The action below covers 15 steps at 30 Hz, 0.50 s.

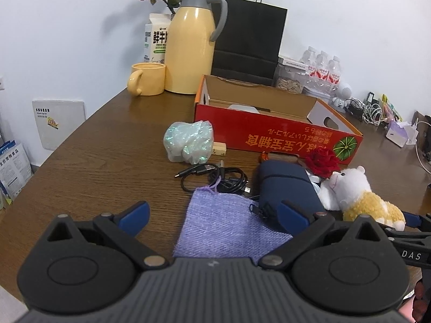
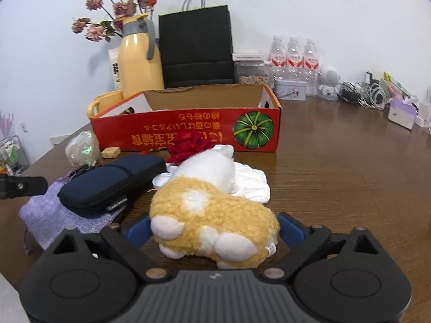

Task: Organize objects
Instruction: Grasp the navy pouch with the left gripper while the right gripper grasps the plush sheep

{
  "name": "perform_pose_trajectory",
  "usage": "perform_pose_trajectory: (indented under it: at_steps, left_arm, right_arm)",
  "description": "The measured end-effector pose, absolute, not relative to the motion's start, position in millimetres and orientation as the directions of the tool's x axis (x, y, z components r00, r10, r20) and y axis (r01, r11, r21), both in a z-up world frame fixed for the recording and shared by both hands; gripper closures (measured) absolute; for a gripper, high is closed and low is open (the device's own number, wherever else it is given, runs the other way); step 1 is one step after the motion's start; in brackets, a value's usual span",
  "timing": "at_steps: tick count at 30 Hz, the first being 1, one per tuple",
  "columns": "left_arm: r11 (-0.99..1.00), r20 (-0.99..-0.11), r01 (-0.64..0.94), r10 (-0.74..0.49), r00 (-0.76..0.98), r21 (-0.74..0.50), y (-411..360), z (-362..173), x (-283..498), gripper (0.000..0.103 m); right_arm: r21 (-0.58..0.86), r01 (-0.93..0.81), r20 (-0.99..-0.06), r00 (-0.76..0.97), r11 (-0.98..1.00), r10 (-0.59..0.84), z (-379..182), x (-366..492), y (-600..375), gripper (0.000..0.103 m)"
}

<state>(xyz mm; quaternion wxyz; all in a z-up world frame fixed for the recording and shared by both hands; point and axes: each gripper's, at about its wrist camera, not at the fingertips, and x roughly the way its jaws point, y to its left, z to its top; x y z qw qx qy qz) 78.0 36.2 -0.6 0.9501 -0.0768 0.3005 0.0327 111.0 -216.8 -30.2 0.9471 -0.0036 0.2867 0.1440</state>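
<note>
A red cardboard box (image 1: 274, 134) (image 2: 188, 132) stands open on the brown table (image 1: 102, 161). In front of it lie an iridescent bag (image 1: 188, 141), a black cable (image 1: 215, 177), a purple pouch (image 1: 226, 226) (image 2: 45, 215), a navy case (image 1: 288, 185) (image 2: 107, 183), a red rose (image 1: 322, 161) (image 2: 188, 146) and a yellow-and-white plush toy (image 1: 355, 196) (image 2: 212, 223). My left gripper (image 1: 212, 218) is open over the purple pouch. My right gripper (image 2: 212, 231) is open, its blue fingers either side of the plush toy's rear.
A yellow jug (image 1: 191, 45), yellow mug (image 1: 146, 79), milk carton (image 1: 156, 40), black paper bag (image 1: 247, 40) and water bottles (image 2: 293, 62) stand at the back. Cables and chargers (image 2: 361, 94) lie at the far right. A white cloth (image 2: 250, 183) lies under the toy.
</note>
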Motion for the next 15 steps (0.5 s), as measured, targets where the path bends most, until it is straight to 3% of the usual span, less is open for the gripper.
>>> perform_pose_trajectory:
  at_steps: [8,15]
  left_arm:
    - [0.996,-0.564,-0.028,-0.023,0.826,-0.083,6.6,14.9,98.8,0.000]
    - [0.998,-0.617,0.042,-0.060,0.785,-0.044,-27.5,8.7,134.6,0.000]
  right_arm:
    - [0.064,-0.326,-0.503,0.806,0.943,0.312,-26.4,105.8,-227.4,0.017]
    - [0.058,-0.357,-0.471,0.814,0.933,0.340,-20.9,102.1,-237.9,0.018]
